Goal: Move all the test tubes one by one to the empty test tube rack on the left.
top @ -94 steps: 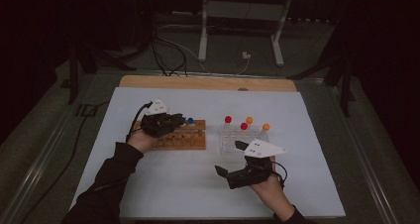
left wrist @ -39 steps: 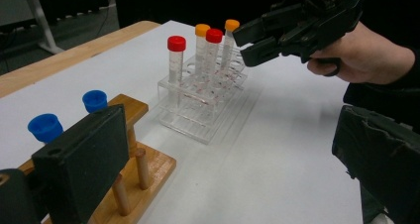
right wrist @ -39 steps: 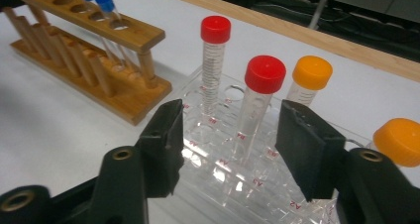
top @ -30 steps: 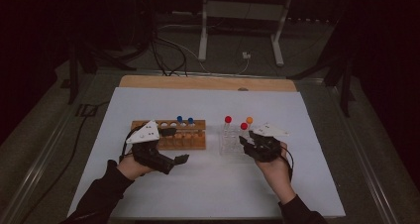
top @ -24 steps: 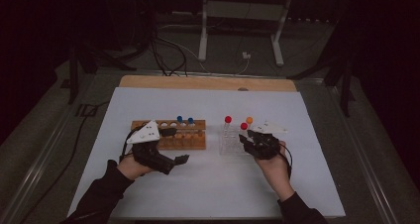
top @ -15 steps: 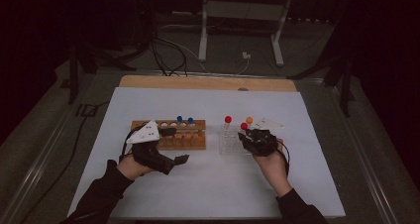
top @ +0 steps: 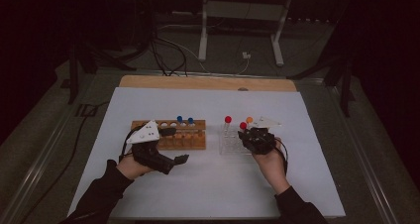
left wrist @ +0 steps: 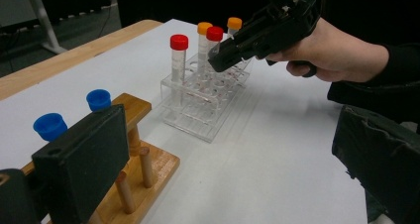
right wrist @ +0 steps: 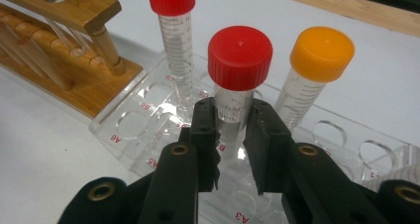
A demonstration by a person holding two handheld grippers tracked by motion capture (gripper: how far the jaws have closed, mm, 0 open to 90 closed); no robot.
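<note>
Two racks sit side by side on the white table (top: pixel 208 184), the wooden rack (top: pixel 185 137) toward the person's left and the clear plastic rack (top: pixel 230 143) toward the right, near each other but apart. Blue-capped tubes (top: pixel 185 120) stand in the wooden one; a far red-capped tube (right wrist: pixel 173 40), an orange-capped tube (right wrist: pixel 317 68) and the near red-capped tube (right wrist: pixel 237 70) stand upright in the clear one. The right gripper (right wrist: pixel 232 142) is the nearer tool: its jaws stand a little apart on either side of the near red-capped tube, just below the cap, and whether the pads already touch the wall cannot be told. That tube's long axis runs straight up out of its hole, so the likely move is a pinch and a vertical lift. The left gripper (top: pixel 174 160) hovers in front of the wooden rack with its jaws wide apart, holding nothing. The right gripper view gives the jaw-to-tube fit and the rack's red hole labels; the high view gives the layout; the left gripper view shows the right gripper reaching in level from the side.
</note>
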